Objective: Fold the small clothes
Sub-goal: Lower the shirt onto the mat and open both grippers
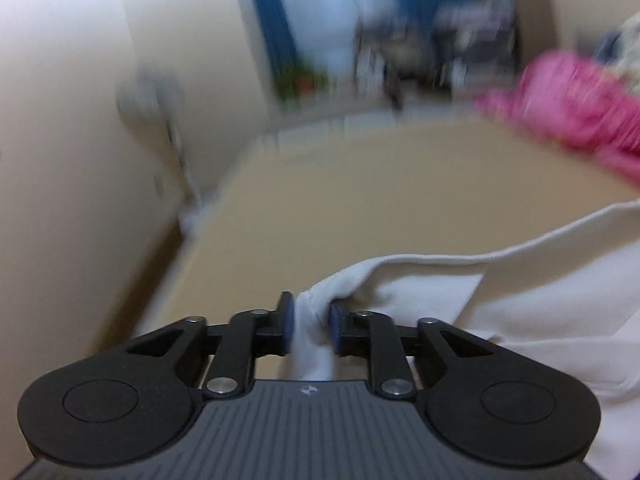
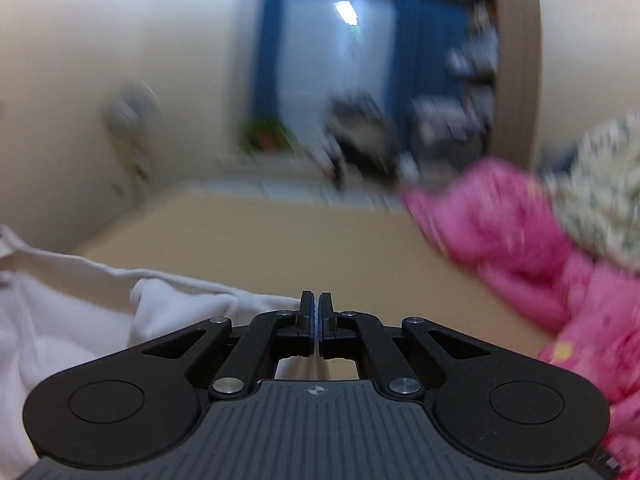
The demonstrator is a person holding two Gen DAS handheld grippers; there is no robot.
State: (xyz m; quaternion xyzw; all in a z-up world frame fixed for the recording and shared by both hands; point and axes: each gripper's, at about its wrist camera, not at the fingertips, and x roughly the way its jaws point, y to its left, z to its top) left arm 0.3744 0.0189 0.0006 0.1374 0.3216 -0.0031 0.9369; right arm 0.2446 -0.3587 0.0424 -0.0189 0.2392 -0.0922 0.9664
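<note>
A white garment (image 1: 500,292) hangs between my two grippers above the tan table (image 1: 320,200). My left gripper (image 1: 311,330) is shut on a bunched corner of it, and the cloth trails off to the right. In the right wrist view the same white garment (image 2: 80,312) spreads to the left. My right gripper (image 2: 317,328) is shut with a thin edge of the white cloth pinched between the pads. Both views are blurred by motion.
A pile of pink clothing (image 1: 576,100) lies at the table's far right, also in the right wrist view (image 2: 520,240), with a patterned white-green cloth (image 2: 608,184) behind it. A cream wall (image 1: 60,120) runs along the table's left edge. Blue curtains (image 2: 420,60) hang in the background.
</note>
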